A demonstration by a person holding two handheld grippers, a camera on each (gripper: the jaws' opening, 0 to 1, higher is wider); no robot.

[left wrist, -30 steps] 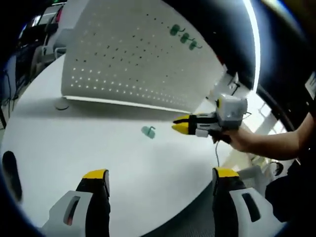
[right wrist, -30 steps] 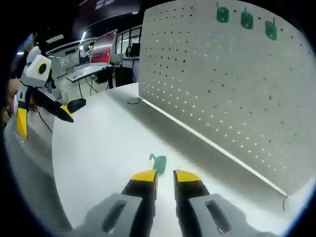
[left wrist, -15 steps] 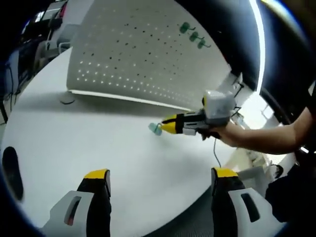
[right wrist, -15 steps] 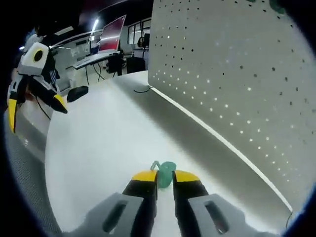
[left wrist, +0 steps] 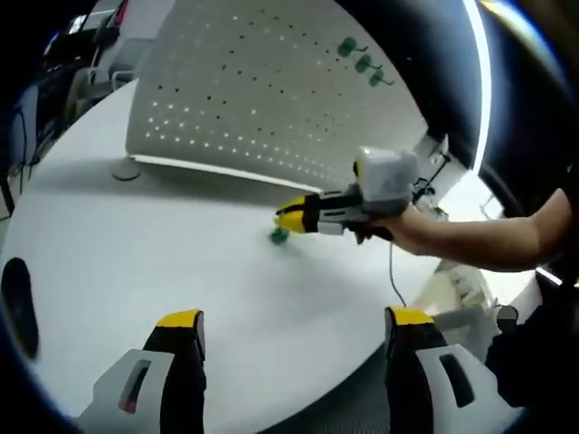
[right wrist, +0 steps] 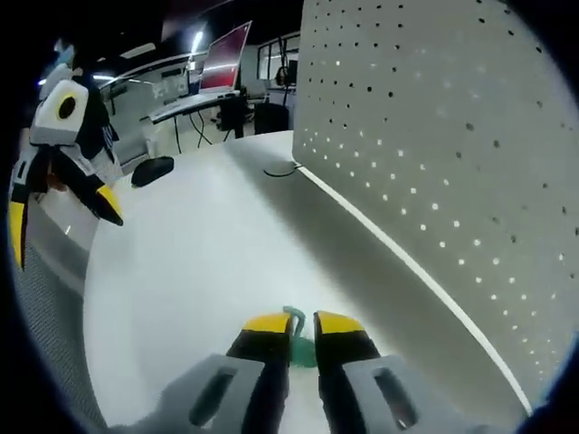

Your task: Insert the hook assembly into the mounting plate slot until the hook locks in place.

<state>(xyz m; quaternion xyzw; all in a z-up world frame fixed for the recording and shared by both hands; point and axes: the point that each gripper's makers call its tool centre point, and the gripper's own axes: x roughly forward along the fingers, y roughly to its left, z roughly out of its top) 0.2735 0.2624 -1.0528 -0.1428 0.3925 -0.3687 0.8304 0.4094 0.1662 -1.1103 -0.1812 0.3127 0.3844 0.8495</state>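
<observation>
A small green hook (right wrist: 301,349) sits between my right gripper's (right wrist: 302,324) yellow-tipped jaws, which press in on it from both sides low over the white table (right wrist: 199,271). In the left gripper view, that same gripper (left wrist: 291,217) reaches in from the right, held by a person's hand, with the hook (left wrist: 279,236) just under its tip. The white perforated mounting plate (left wrist: 253,99) stands upright behind, carrying three green hooks (left wrist: 363,63) near its top edge. My left gripper (left wrist: 295,318) hovers open and empty at the near table edge.
A dark oval object (left wrist: 16,303) lies near the table's left edge, also seen as a dark oval (right wrist: 152,169). A round foot with a cable (left wrist: 123,169) sits at the plate's base. Desks and a monitor (right wrist: 226,70) stand behind. The person's forearm (left wrist: 470,246) crosses from the right.
The right gripper moved forward to the hook, which lay ahead of its tips a second ago and now sits between the jaws. The left gripper stayed open and nearly still.
</observation>
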